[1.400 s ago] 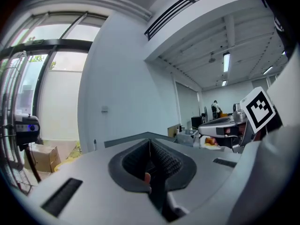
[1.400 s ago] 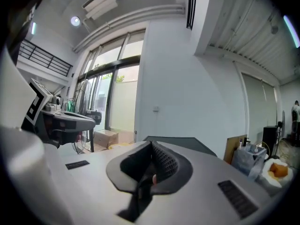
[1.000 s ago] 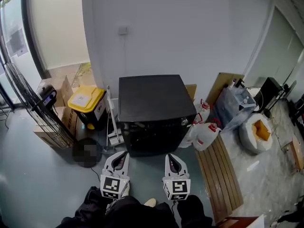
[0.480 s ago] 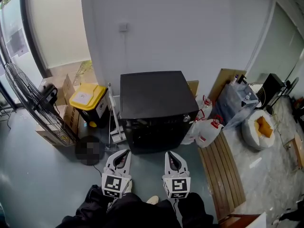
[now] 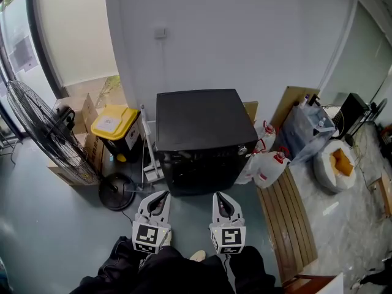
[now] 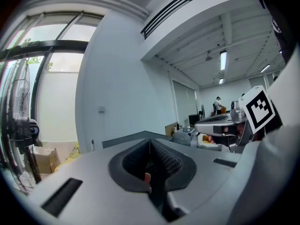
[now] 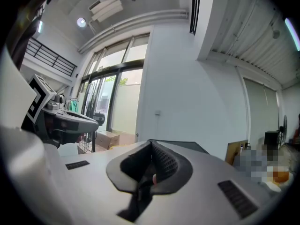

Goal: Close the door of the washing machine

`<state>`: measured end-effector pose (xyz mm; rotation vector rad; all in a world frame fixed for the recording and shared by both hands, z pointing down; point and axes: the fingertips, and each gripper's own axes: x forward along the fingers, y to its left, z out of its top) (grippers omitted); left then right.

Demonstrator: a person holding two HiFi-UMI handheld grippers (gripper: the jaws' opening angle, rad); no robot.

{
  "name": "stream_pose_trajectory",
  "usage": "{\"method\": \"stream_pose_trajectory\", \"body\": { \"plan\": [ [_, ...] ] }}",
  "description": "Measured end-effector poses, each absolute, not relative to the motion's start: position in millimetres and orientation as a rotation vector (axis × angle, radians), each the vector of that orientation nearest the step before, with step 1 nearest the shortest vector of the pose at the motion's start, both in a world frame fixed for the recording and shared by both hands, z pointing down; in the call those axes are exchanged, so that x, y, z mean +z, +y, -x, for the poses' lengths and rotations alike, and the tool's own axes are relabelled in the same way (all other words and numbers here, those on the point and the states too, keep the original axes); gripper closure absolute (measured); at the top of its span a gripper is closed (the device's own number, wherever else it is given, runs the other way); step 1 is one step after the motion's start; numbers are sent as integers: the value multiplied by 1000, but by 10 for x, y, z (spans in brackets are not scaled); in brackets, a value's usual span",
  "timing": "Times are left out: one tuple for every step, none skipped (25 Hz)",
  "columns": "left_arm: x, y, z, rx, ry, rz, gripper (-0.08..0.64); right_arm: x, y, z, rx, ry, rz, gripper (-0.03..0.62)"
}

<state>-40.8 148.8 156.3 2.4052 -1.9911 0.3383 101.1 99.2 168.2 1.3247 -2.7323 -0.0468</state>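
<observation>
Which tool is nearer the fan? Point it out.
The left tool, on the fan's side of the washing machine; the right tool sits toward the wooden slats.

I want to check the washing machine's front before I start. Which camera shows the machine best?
The head view: the washing machine shows its whole top and its dark front there. Both gripper views catch only a thin strip of its top edge; its front is hidden.

Black boxy washing machine (image 5: 205, 124) upright, back agst wall (image 5: 245, 41); door (image 5: 202, 175) on dark front, open/shut unclear.
</observation>
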Motion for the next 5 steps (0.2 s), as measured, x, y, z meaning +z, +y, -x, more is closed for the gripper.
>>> {"method": "stream_pose_trajectory", "body": {
  "plan": [
    [1566,1478,403,340,-1990,-2404,535,1680,981,-1012,-46,-2734,-1324,577],
    [1570,1466,397,340,-1989,-2404,535,1679,968,-1013,-45,-2735,-1323,577],
    [1577,1455,391,340,-1988,-2404,535,1680,956,-1014,-45,-2735,-1324,577],
    [1584,1444,385,341,-1987,-2405,535,1683,944,-1015,-45,-2735,-1324,577],
    [1592,1433,379,341,-1986,-2406,535,1686,932,-1015,-45,-2735,-1324,577]
  ]
}}
